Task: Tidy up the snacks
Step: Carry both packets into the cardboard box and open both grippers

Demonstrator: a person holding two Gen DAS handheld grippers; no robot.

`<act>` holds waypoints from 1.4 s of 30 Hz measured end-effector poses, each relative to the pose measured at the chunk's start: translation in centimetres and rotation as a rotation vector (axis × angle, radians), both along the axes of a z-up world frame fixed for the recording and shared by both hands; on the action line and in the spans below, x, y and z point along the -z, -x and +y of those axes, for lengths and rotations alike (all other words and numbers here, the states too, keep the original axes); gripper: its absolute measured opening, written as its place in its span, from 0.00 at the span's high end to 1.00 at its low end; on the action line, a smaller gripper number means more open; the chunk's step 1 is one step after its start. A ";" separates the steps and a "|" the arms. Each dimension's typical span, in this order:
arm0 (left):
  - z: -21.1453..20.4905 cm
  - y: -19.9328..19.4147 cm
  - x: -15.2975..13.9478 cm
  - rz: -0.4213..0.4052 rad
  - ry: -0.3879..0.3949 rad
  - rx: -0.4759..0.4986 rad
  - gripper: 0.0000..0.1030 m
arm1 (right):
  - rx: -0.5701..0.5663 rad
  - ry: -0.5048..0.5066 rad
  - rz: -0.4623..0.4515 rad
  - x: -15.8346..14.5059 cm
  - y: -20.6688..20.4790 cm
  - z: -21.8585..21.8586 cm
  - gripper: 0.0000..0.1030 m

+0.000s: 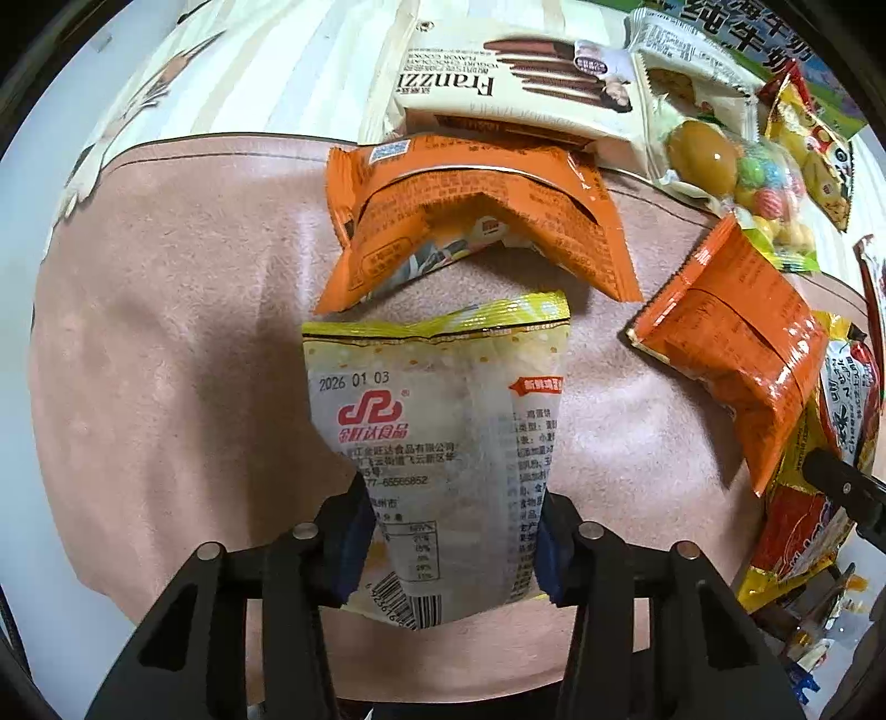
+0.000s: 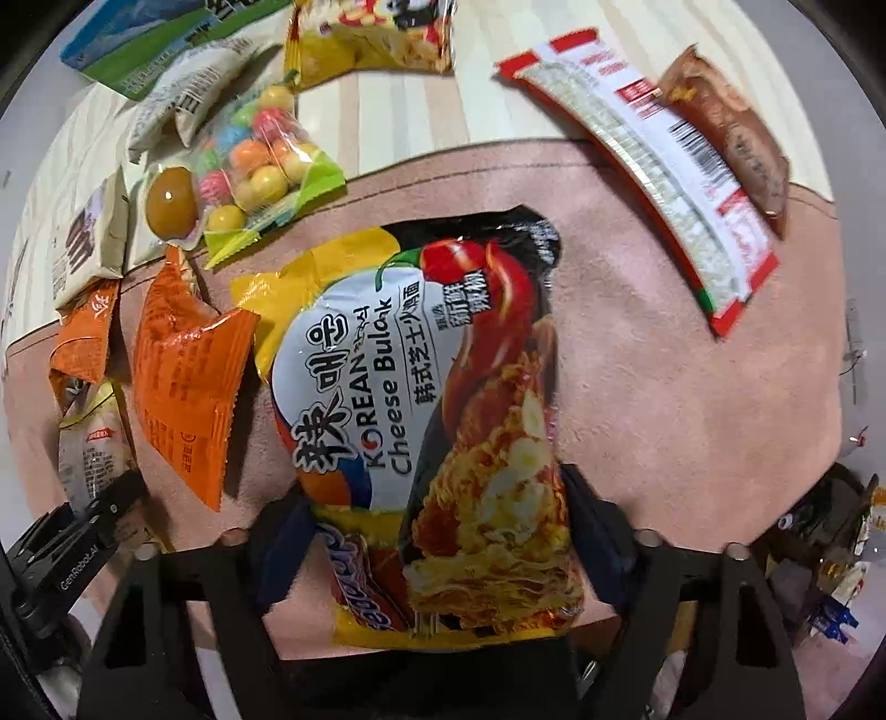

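My left gripper (image 1: pixel 451 545) is shut on a pale yellow-edged snack packet (image 1: pixel 437 421) and holds it over the pink mat (image 1: pixel 166 332). My right gripper (image 2: pixel 437 540) is shut on a large Korean cheese noodle pack (image 2: pixel 432 399) above the same mat (image 2: pixel 692 415). Two orange packets (image 1: pixel 470 221) (image 1: pixel 736 343) lie ahead of the left gripper. In the right wrist view the orange packets (image 2: pixel 188 376) lie left of the noodle pack, and the left gripper (image 2: pixel 72 531) with its pale packet (image 2: pixel 91 454) shows at far left.
A Franzzi biscuit box (image 1: pixel 515 83), a bag of coloured candy balls (image 2: pixel 255 160), a brown egg pack (image 2: pixel 171 202), a yellow chip bag (image 2: pixel 371 39), a long red-and-white pack (image 2: pixel 659 166) and a brown packet (image 2: pixel 736 138) line the mat's far edge. Clutter sits at lower right (image 2: pixel 830 565).
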State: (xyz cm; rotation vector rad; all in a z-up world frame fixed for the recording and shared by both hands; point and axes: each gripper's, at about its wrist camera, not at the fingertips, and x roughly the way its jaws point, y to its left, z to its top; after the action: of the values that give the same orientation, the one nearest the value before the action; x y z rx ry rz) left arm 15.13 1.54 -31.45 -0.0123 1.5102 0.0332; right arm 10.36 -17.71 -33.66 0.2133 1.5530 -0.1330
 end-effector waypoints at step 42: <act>-11.8 -37.7 -14.5 -0.073 0.280 0.008 0.61 | -0.034 -0.191 -0.301 -17.3 -37.0 -14.5 0.30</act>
State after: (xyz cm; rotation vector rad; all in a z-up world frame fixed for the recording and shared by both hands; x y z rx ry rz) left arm 52.84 -10.29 -16.92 -0.2300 1.4316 -0.1834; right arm 47.37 -32.21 -16.40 0.3414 1.2680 0.0726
